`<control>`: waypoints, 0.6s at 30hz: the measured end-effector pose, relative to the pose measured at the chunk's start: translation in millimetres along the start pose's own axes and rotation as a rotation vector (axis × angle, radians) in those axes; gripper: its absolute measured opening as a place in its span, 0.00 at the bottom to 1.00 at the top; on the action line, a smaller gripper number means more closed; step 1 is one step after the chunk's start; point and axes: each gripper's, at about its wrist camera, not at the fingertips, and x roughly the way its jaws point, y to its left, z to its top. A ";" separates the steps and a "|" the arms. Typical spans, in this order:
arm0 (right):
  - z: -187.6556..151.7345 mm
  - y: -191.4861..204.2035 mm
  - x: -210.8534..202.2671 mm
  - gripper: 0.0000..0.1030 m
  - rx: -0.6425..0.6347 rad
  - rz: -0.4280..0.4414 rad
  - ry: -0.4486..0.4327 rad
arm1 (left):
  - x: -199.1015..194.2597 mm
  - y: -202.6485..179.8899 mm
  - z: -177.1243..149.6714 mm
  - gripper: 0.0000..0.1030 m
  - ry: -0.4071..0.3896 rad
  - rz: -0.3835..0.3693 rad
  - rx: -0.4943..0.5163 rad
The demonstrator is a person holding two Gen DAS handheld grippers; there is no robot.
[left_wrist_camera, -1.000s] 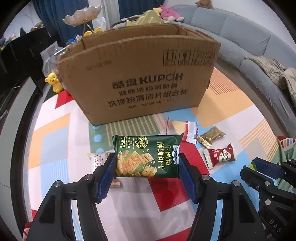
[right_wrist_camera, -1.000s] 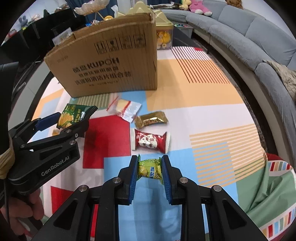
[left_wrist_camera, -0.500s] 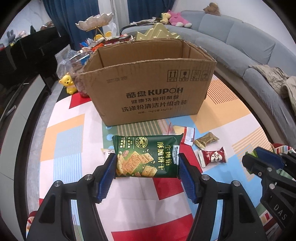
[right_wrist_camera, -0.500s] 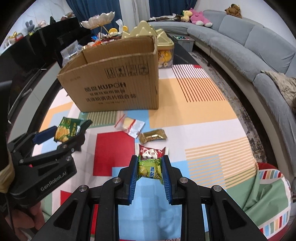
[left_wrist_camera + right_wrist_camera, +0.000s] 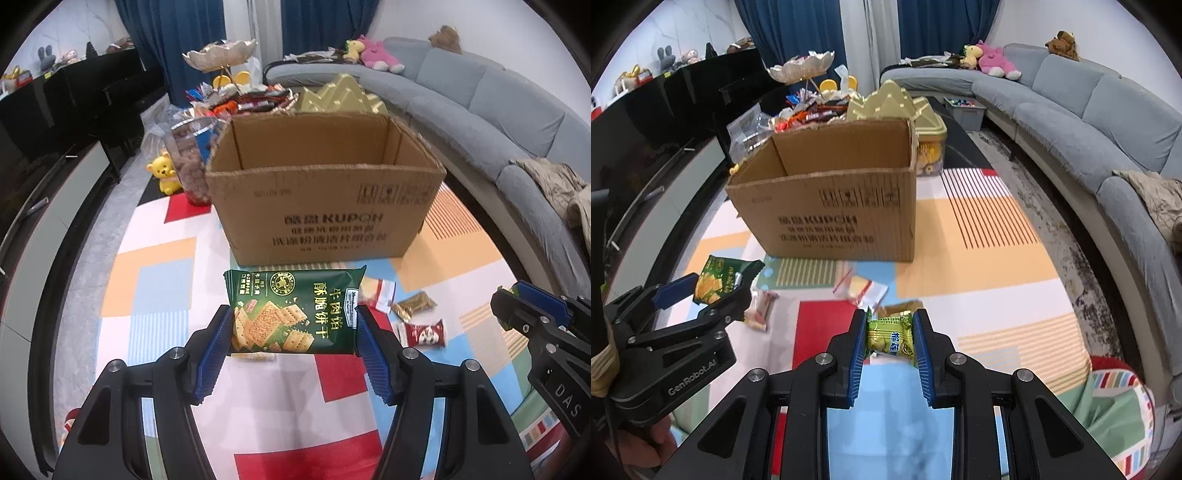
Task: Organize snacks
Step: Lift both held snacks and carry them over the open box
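An open cardboard box [image 5: 325, 206] stands on the patterned play mat [image 5: 155, 280], toward its far edge; the visible upper interior shows bare walls, the bottom is hidden. Behind it sit a gold-lidded tub [image 5: 929, 144] and a clear jar of brown snacks [image 5: 190, 162]. The left gripper [image 5: 293, 332] is clamped on a green cracker packet [image 5: 291, 314], held above the mat before the box. The right gripper [image 5: 891, 341] is clamped on a small yellow-green candy [image 5: 891, 338]. Loose wrapped sweets [image 5: 423, 332] lie on the mat near the box's front.
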 end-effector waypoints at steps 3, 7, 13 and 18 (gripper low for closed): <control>10.1 1.4 -3.4 0.26 -0.007 0.005 -0.021 | -4.3 2.0 8.2 0.63 -0.013 0.006 -0.012; 25.6 3.4 -7.0 0.26 -0.012 0.017 -0.043 | -8.8 4.1 21.4 0.63 -0.033 0.015 -0.029; 47.8 7.4 -10.5 0.26 -0.027 0.035 -0.070 | -13.2 5.8 39.8 0.63 -0.057 0.021 -0.048; 64.7 9.1 -13.3 0.26 -0.034 0.044 -0.096 | -15.9 8.7 54.9 0.63 -0.070 0.026 -0.058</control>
